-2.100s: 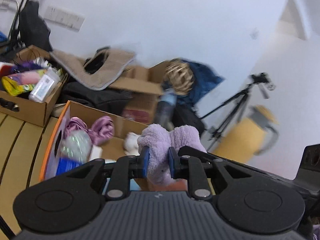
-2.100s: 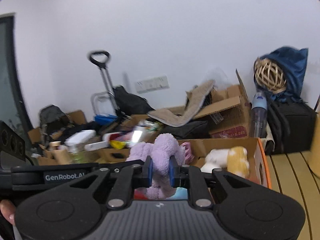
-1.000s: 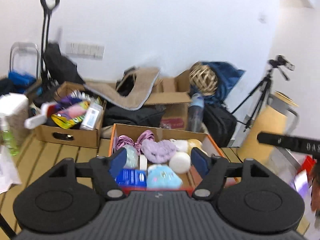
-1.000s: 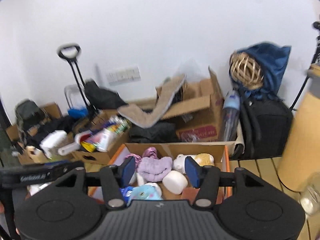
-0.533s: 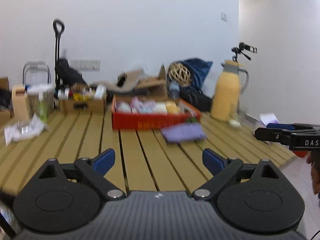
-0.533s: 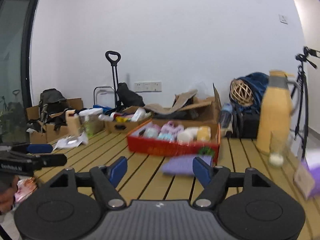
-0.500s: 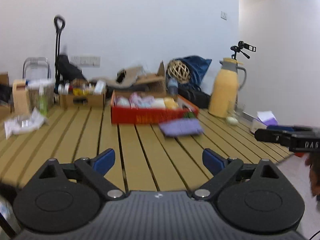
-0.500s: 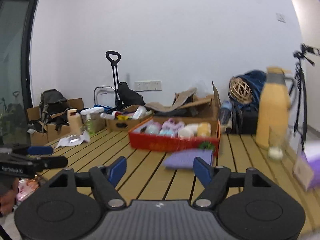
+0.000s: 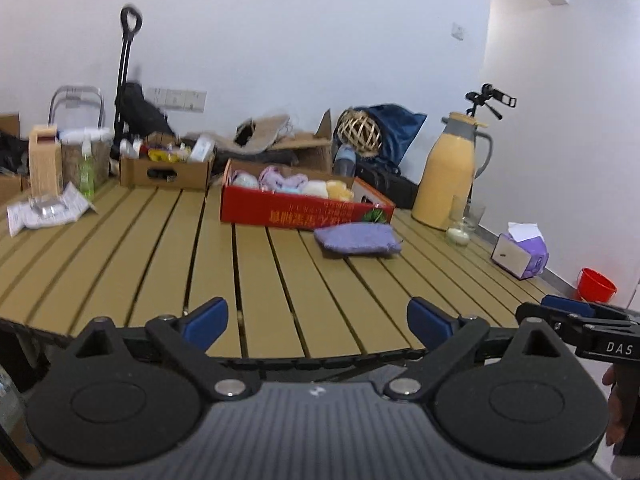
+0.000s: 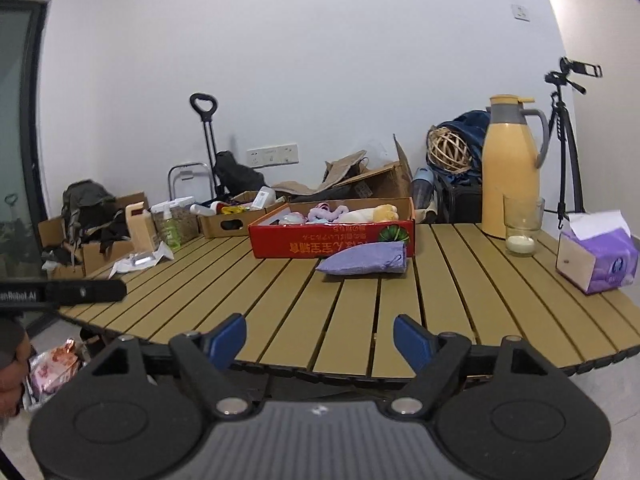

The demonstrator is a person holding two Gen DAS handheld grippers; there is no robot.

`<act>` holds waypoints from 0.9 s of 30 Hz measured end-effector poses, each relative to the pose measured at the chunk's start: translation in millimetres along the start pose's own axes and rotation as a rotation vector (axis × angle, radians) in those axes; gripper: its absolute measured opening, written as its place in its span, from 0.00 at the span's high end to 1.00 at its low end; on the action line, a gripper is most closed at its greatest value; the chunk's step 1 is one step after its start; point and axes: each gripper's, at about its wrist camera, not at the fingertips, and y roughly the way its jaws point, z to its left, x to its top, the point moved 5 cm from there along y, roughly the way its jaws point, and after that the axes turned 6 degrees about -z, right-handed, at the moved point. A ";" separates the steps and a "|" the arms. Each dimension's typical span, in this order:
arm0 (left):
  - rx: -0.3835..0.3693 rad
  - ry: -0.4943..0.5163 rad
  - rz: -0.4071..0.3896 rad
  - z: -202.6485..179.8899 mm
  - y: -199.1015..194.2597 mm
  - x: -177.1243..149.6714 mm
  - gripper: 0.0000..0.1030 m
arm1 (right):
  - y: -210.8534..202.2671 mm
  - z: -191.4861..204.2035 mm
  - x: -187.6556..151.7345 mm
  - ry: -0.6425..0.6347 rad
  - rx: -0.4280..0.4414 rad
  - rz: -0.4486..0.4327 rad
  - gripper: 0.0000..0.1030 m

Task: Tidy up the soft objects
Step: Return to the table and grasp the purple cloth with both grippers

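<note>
Plain white walls (image 10: pixel 320 60), meeting in a corner at right. Slatted yellow-brown worktop (image 10: pixel 360 312) in the foreground. Dark-framed glass door (image 10: pixel 20 140) far left. White socket strip (image 10: pixel 273 155) low on the back wall. Grey floor (image 10: pixel 600 392) beneath.

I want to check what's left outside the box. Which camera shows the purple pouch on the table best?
The right wrist view: the purple pouch sits nearer centre, sharper, its drawstring end visible against the red box. The left wrist view shows the pouch too, but smaller, slightly blurred and more foreshortened.

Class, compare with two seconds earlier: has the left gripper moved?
Yes. The left gripper has pulled back from the red cardboard box, now far across the slatted wooden table, open and empty.
</note>
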 end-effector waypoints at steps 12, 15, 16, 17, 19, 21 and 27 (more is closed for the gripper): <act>-0.110 -0.117 0.111 -14.1 194.2 35.3 0.11 | 115.0 -64.8 11.4 0.143 -0.062 0.053 0.22; -0.138 -0.185 0.193 -6.6 253.8 36.6 0.20 | 167.0 -84.8 21.9 0.174 -0.070 0.084 0.23; -0.140 -0.205 0.213 -6.1 267.7 35.7 0.24 | 183.1 -90.7 25.0 0.182 -0.072 0.090 0.23; -0.140 -0.217 0.231 -3.6 282.6 34.5 0.27 | 201.7 -97.2 27.7 0.187 -0.073 0.098 0.23; -0.130 -0.221 0.240 -0.7 306.9 32.4 0.31 | 232.6 -108.7 31.8 0.205 -0.078 0.118 0.24; -0.148 -0.227 0.252 -0.5 323.0 28.2 0.35 | 263.2 -120.0 34.1 0.233 -0.079 0.128 0.24; -0.188 -0.321 0.289 9.8 347.5 18.5 0.64 | 332.5 -132.6 25.9 0.308 -0.064 0.174 0.33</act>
